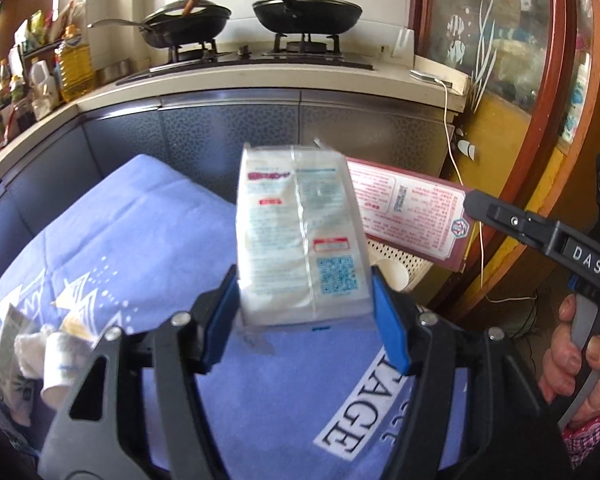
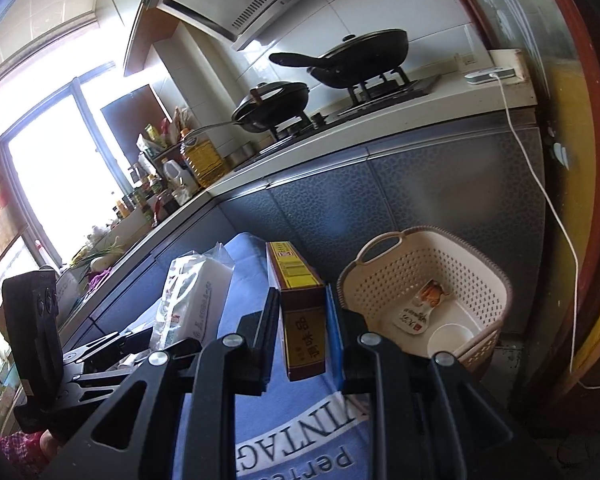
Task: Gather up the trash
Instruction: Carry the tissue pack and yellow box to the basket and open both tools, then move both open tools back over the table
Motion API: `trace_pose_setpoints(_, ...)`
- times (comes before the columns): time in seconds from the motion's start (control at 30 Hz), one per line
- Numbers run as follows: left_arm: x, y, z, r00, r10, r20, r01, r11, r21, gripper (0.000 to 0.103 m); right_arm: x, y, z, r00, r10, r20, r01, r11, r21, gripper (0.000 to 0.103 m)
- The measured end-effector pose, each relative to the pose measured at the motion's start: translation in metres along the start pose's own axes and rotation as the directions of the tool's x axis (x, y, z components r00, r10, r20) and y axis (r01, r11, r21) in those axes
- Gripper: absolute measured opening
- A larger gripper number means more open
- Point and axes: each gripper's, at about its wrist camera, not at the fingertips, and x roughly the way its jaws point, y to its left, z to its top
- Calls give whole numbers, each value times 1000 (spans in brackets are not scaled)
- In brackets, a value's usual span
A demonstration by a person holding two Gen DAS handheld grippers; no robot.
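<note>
My left gripper (image 1: 304,312) is shut on a white plastic packet (image 1: 300,232) with blue print and a QR code, held above the blue cloth (image 1: 112,220). My right gripper (image 2: 302,340) is shut on a flat dark red and yellow box (image 2: 300,304); the box also shows in the left wrist view (image 1: 412,216), held at the right. The packet shows in the right wrist view (image 2: 192,296) to the left of the box. A cream perforated basket (image 2: 480,268) stands on the floor to the right, holding a snack wrapper (image 2: 420,308) and a white cup (image 2: 450,338).
A crumpled tissue and a small white cup (image 1: 56,364) lie on the cloth at the left with a paper wrapper (image 1: 8,344). Behind is a grey counter (image 1: 260,128) with a stove and two black pans (image 1: 304,10). A white cable (image 2: 552,208) hangs at the right.
</note>
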Motion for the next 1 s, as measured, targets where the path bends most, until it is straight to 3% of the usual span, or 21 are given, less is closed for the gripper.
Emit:
trace_pose_setpoints(0.2, 60, -16, 32, 996, -64, -63, 65, 998, 23, 61, 17, -40, 10, 998, -62, 5, 62, 997, 39, 23)
trace_pose_setpoints(0.43, 131, -27, 55, 977, -117, -176, 124, 992, 27, 61, 45, -79, 7, 990, -137, -41, 140, 987, 73, 23)
trace_pose_setpoints(0.6, 172, -35, 67, 964, -90, -251, 102, 994, 34, 64, 72, -101, 3, 987, -140, -82, 150, 981, 124, 24)
trace_pose_setpoints(0.7, 188, -37, 72, 964, -51, -261, 68, 996, 55, 68, 89, -114, 3, 982, -99, -159, 128, 975, 180, 26)
trace_pose_setpoints(0.87, 195, -33, 75, 962, -46, -270, 56, 998, 28, 69, 84, -118, 3, 987, -129, -97, 147, 967, 207, 40)
trace_pose_setpoints(1.0, 187, -28, 71, 962, -45, -269, 51, 999, 15, 69, 82, -110, 3, 985, -140, -96, 156, 970, 186, 41)
